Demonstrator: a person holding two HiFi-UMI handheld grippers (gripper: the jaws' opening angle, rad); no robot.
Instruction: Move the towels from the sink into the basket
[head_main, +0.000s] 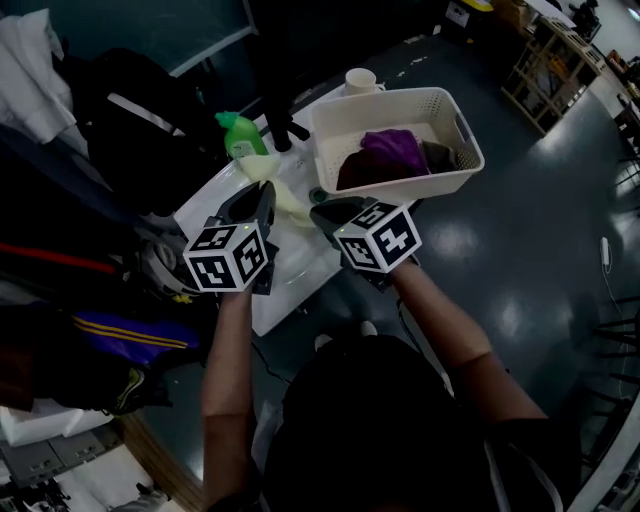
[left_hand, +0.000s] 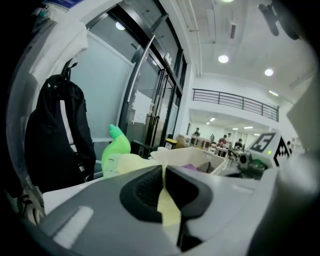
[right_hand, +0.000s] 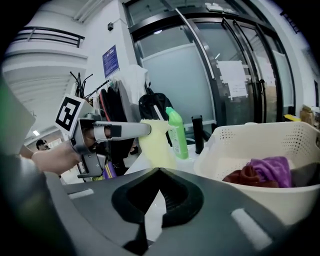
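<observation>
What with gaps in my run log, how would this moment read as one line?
left gripper: shut on yellow towel | right gripper: shut, empty | basket: purple towel, dark red towel inside

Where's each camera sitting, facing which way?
Head view: on person's head, steeply down at sink, basket; both forearms, left gripper, right gripper show.
Left gripper view: on left gripper, along jaws shut on yellow towel, toward basket; right gripper's cube shows.
Right gripper view: on right gripper, along shut empty jaws, toward left gripper; left hand shows.
Shared: all show basket, green bottle.
</observation>
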